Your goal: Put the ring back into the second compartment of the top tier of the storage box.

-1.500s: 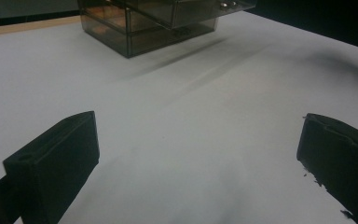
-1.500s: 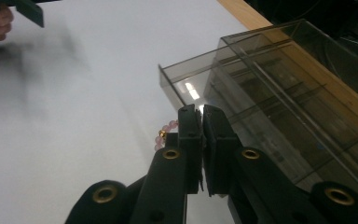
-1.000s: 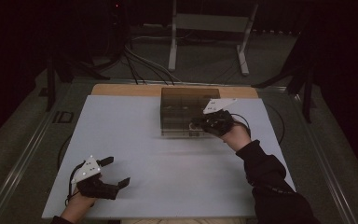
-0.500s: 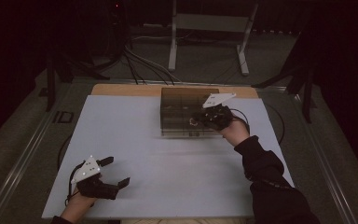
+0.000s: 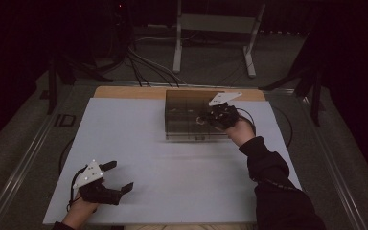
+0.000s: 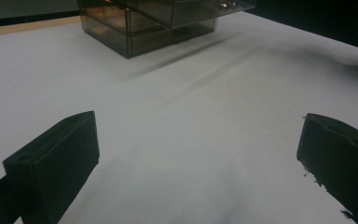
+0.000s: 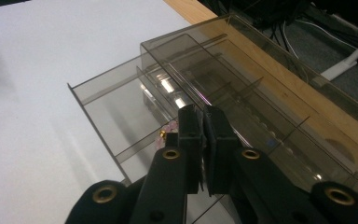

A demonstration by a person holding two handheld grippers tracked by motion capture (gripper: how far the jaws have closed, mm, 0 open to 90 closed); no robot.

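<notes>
A smoky clear organizer box (image 5: 187,115) with open compartments on top stands at the far middle of the white mat; it also shows in the left gripper view (image 6: 158,23). My right gripper (image 5: 203,118) hovers over the box's right half. Its jaws are pressed together (image 7: 204,112) above a front compartment (image 7: 121,116). A small pink beaded piece with a gold bit (image 7: 164,133) hangs at the jaws' left side, pinched between them. My left gripper (image 5: 121,176) rests near the mat's front left corner, its jaws wide apart (image 6: 200,130) with nothing between them.
The white mat (image 5: 139,143) covers a wooden tabletop whose bare strip (image 5: 124,92) shows at the back. Cables (image 5: 139,62) and a white stand (image 5: 211,28) lie on the floor beyond. Metal rails (image 5: 24,158) run along the table's sides.
My right gripper has moved a little farther in and left, from the box's front right edge to above its top. The left gripper has stayed put.
</notes>
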